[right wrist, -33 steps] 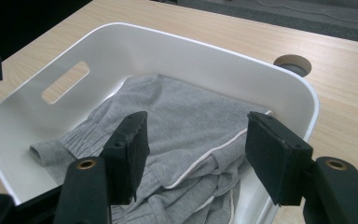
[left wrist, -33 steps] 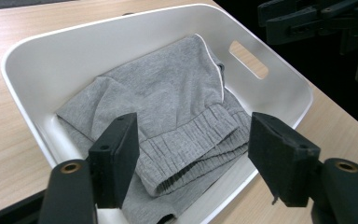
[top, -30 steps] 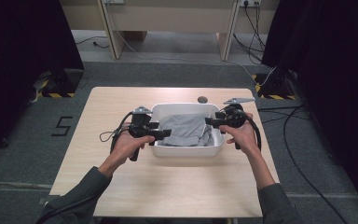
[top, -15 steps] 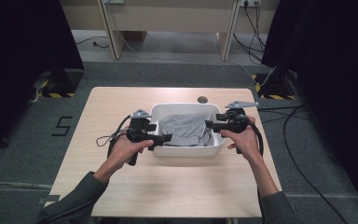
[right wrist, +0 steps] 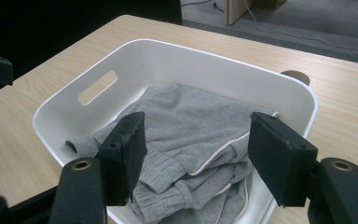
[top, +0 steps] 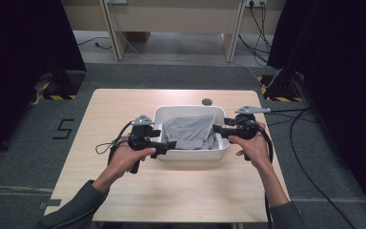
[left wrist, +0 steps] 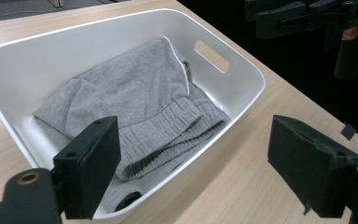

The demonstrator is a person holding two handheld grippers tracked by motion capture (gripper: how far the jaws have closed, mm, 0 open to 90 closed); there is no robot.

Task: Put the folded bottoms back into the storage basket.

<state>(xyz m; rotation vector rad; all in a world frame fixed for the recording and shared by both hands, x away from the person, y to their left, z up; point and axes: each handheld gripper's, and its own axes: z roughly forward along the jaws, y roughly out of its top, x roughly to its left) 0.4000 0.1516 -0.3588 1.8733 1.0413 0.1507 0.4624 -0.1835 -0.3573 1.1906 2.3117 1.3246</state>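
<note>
Garment (top: 189, 132) lay folded inside the tub (top: 190, 154). Left gripper (top: 170, 144), jaws just widened and empty, stood at the tub's left end; right gripper (top: 218, 131), agape and empty, at its right.

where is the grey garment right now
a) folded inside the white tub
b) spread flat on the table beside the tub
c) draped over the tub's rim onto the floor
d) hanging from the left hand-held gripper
a: the grey garment lies bunched and folded within the walls of the white tub, and both the left hand-held gripper and the right hand-held gripper stand open with nothing pinched.
</note>
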